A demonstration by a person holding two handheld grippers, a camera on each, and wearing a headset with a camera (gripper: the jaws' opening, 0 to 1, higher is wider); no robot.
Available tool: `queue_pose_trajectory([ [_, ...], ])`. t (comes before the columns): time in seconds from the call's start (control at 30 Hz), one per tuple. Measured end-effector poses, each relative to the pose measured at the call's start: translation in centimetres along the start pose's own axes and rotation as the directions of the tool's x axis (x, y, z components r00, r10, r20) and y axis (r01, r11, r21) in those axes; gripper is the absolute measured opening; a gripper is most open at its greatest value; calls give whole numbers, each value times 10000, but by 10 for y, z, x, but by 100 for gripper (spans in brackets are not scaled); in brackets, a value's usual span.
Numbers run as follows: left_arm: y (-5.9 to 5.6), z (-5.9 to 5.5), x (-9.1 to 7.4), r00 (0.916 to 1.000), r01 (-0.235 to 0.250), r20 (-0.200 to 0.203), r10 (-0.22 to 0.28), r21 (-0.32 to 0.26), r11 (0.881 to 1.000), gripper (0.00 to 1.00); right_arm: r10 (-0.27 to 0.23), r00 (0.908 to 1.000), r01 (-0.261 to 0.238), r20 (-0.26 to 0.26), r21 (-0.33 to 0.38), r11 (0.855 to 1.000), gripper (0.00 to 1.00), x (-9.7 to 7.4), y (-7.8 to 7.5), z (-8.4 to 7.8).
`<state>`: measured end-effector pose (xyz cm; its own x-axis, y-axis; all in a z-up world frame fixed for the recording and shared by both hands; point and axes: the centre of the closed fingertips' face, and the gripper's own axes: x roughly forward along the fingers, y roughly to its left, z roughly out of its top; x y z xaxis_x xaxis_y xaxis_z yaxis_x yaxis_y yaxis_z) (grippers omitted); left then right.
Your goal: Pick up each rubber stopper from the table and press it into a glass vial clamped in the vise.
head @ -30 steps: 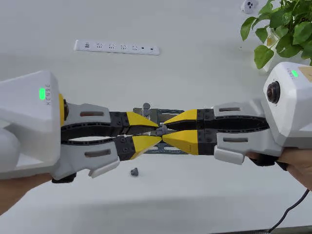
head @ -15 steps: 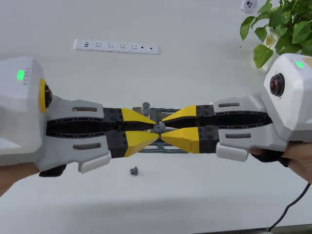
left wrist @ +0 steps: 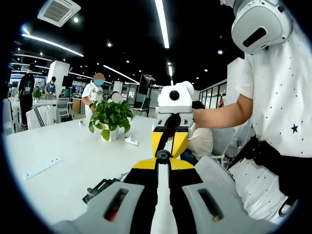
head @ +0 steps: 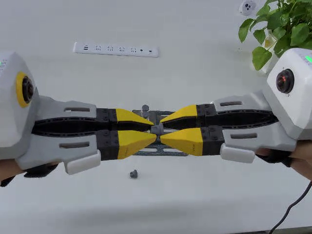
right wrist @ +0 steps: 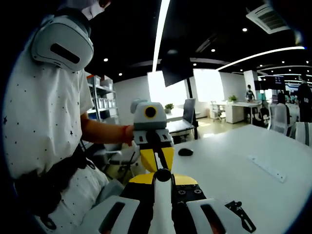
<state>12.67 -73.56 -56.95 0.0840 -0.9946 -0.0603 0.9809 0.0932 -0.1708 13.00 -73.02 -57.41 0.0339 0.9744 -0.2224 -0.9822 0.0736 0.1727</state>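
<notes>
A small grey rubber stopper hangs in mid-air over the dark metal vise, pinched where both grippers meet tip to tip. My left gripper comes in from the left and my right gripper from the right, each with its yellow jaws shut against the stopper. In the left gripper view the stopper sits at my own tips, with the right gripper just beyond. The right gripper view mirrors this: stopper, own tips. A second stopper lies on the table in front of the vise. The vial is hidden.
A white power strip lies at the far side of the white table. A potted green plant stands at the far right, with a small white device beside it. A small grey upright piece stands at the vise's far edge.
The left gripper has rolled and levelled, and its body has drawn back to the left. Both tips stay together on the stopper above the vise.
</notes>
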Motion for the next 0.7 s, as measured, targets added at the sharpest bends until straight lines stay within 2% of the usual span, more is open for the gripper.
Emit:
queue_pose_trajectory([
  [0.5, -9, 6, -4, 9972, 602, 492, -566, -733, 9955, 3, 403, 9992, -403, 57, -109, 9991, 7, 2, 10, 7],
  [0.7, -11, 6, -5, 9961, 697, 593, -647, -855, 9939, 3, 465, 9989, -464, 81, -78, 9989, 7, 3, 12, 8],
])
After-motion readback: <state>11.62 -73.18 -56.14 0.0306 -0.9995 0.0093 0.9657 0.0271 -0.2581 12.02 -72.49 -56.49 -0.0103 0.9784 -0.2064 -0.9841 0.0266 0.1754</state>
